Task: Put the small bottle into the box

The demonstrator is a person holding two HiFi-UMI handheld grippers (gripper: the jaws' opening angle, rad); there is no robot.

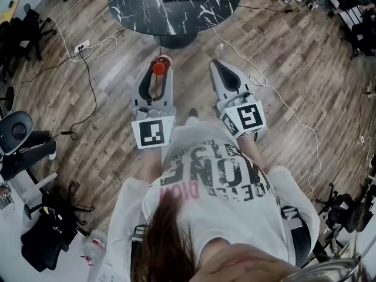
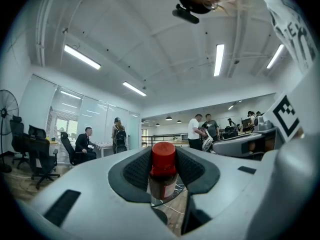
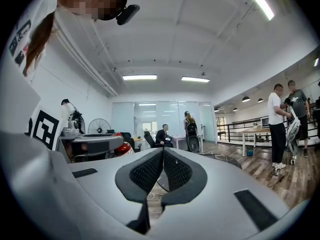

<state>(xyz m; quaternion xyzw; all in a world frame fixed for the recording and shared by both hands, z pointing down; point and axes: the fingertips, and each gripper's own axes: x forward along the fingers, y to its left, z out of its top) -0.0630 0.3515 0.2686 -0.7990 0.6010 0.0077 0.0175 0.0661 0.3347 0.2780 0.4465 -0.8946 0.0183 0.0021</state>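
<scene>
left gripper (image 1: 159, 63) is grasping the small bottle (image 2: 163, 176), with the dark pads pressed on both sides of its red cap (image 2: 163, 159). right gripper (image 3: 163, 156) is clenched on nothing, pads touching. both hang above the wood floor (image 1: 288, 51). the bottle is at 9 o'clock of the right gripper, and the black marble table (image 1: 141, 7) lies at 12 o'clock.

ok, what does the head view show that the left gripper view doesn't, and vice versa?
Head view only: the black marble table ahead of the grippers. Left gripper view only: the ceiling lights and people in the office behind. Both: the small bottle, red-capped, clamped in the left gripper, with the right gripper alongside.
</scene>
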